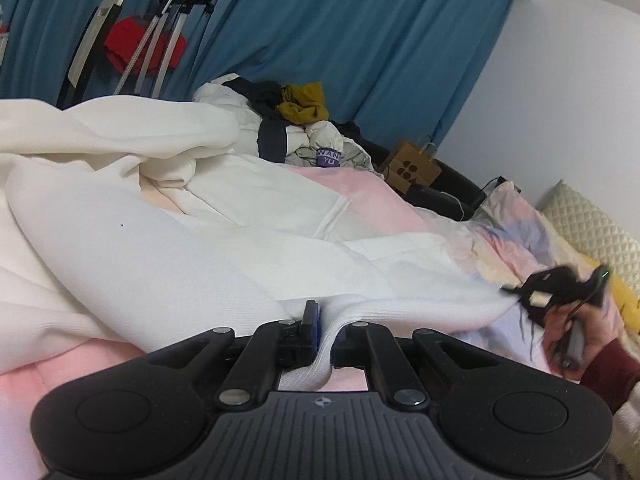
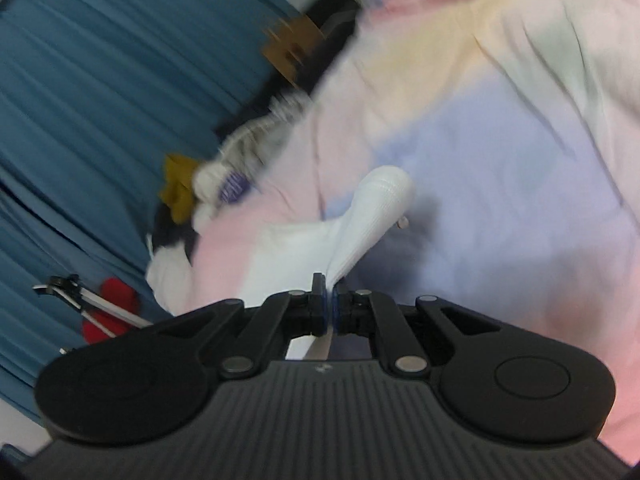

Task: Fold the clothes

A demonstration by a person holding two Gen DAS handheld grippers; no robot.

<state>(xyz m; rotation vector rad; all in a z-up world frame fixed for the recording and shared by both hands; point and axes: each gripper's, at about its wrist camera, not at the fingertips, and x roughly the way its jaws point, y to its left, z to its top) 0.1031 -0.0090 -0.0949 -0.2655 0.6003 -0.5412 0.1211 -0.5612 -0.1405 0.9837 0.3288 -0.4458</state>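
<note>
In the left wrist view, your left gripper (image 1: 325,322) has its fingers pressed narrow on the ribbed hem of the white garment (image 1: 168,240). The cloth passes between the two pads and hangs down behind them. The garment lies spread over the bed (image 1: 504,240), which carries a pink and pastel cover, and it fills the near and left part of the bed. At the far edge of the bed a pile of clothes (image 1: 296,120) sits, with a mustard cloth on top and a purple label lower. Behind it hangs a blue curtain (image 1: 360,40), and a brown paper bag (image 1: 412,166) stands near the right end of the pile. At the right edge of this view you see your right hand (image 1: 576,340) with a dark red sleeve, holding the right gripper (image 1: 516,290), which grips the same hem farther to the right.

In the right wrist view, which is blurred, your right gripper (image 2: 330,304) has its fingers closed tight on a ribbed white piece of the garment (image 2: 372,208). This piece stands up in front of the pads, above the pastel cover of the bed (image 2: 520,140). The pile of clothes (image 2: 224,176) and the curtain (image 2: 100,80) are on the left.
</note>
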